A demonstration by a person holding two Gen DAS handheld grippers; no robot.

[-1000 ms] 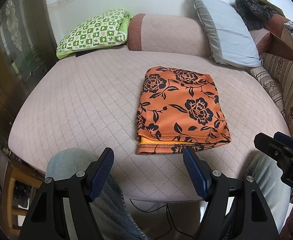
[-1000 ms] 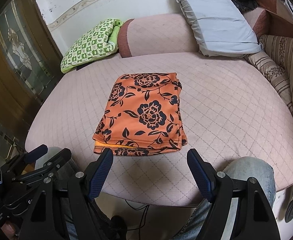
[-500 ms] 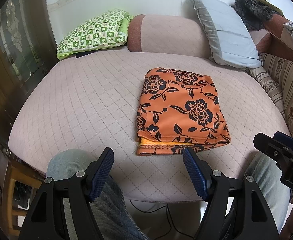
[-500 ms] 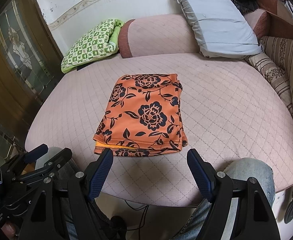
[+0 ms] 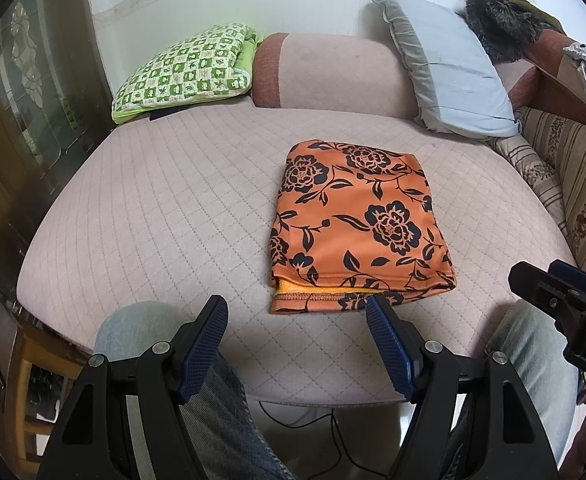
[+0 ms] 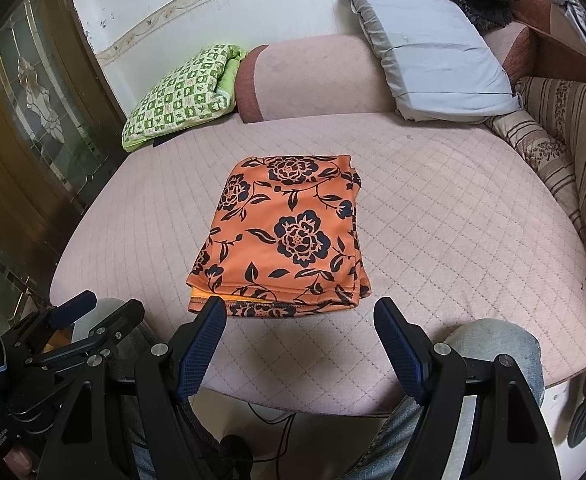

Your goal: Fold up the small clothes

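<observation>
Item: orange floral garment point(image 5: 357, 228), folded into a layered rectangle, lying flat mid-cushion at my twelve o'clock, open hems toward me; I judge the folding essentially done.

Item: pink quilted cushion point(image 5: 165, 216), serving as the folding surface.

Item: my left gripper point(image 5: 297, 320), jaws spread wide, holding nothing, poised short of the garment's near edge.

Item: my right gripper point(image 6: 301, 320), likewise wide and empty, hovering just before the hem.

Item: green checked pillow point(image 5: 185, 68) at eleven o'clock and grey pillow point(image 5: 449, 68) at one o'clock, both propped clear of the working area.
</observation>
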